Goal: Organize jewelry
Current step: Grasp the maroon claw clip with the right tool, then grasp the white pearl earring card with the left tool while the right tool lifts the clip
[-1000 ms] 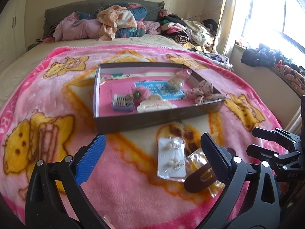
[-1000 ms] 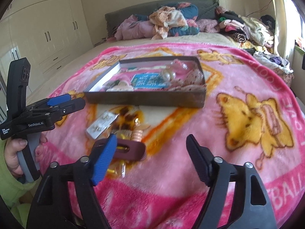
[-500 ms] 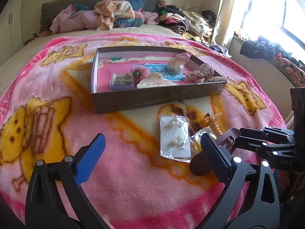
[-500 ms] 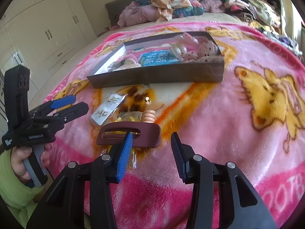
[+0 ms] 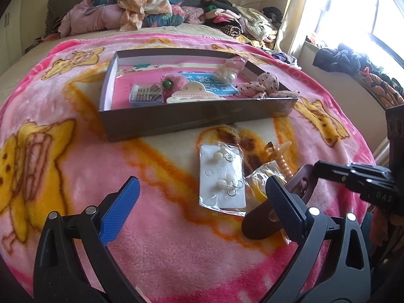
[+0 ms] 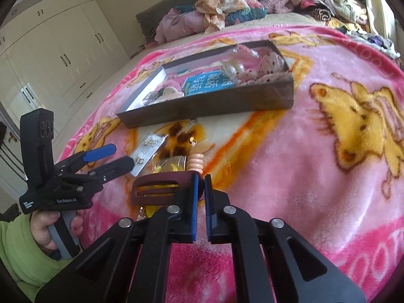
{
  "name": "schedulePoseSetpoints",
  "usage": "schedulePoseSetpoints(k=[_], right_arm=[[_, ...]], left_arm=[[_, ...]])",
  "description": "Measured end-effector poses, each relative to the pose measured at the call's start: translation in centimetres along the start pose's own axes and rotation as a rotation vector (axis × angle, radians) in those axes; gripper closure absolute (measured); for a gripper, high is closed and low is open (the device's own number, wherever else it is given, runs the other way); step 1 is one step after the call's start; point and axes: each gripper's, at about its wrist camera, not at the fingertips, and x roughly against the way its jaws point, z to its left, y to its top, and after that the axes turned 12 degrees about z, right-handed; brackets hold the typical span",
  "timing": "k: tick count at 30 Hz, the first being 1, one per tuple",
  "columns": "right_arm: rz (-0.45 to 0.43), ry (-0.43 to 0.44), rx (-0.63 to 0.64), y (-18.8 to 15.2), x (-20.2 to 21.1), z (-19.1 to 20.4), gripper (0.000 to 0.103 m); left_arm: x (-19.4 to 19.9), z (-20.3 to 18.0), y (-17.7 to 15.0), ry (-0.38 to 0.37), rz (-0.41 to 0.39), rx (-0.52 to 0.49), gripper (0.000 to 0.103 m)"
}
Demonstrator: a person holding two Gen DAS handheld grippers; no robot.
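Observation:
A dark maroon hair clip (image 6: 161, 188) lies on the pink blanket in front of the box. My right gripper (image 6: 200, 180) is shut on its right end; in the left wrist view the clip (image 5: 262, 223) and the right gripper (image 5: 318, 168) are at the lower right. My left gripper (image 5: 202, 202) is open and empty above the blanket, and it shows at the left of the right wrist view (image 6: 118, 155). A white earring card in plastic (image 5: 222, 176), a yellow item in a bag (image 6: 169, 165) and a peach hair claw (image 6: 198, 160) lie by the clip.
A shallow dark box (image 5: 192, 121) behind the loose items holds a blue card, a white claw clip, a pink pompom, pearls and spotted bows. Clothes are piled at the head of the bed (image 5: 141, 12). A window is at the right, wardrobes (image 6: 58, 58) at the left.
My right gripper has moved down to the maroon clip and closed on its end. My left gripper has come forward and lower over the blanket and stays open.

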Motion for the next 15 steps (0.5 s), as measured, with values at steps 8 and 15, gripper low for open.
schedulePoseSetpoints(k=[8, 15], right_arm=[[-0.027, -0.095, -0.005, -0.1, 0.8, -1.5, 0.103], [-0.004, -0.103, 0.116, -0.3, 0.9, -0.2, 0.101]], left_arm=[[-0.9, -0.3, 0.3, -0.016, 0.024, 0.000, 0.014], [-1.8, -0.3, 0.5, -0.028, 0.054, -0.001, 0.029]])
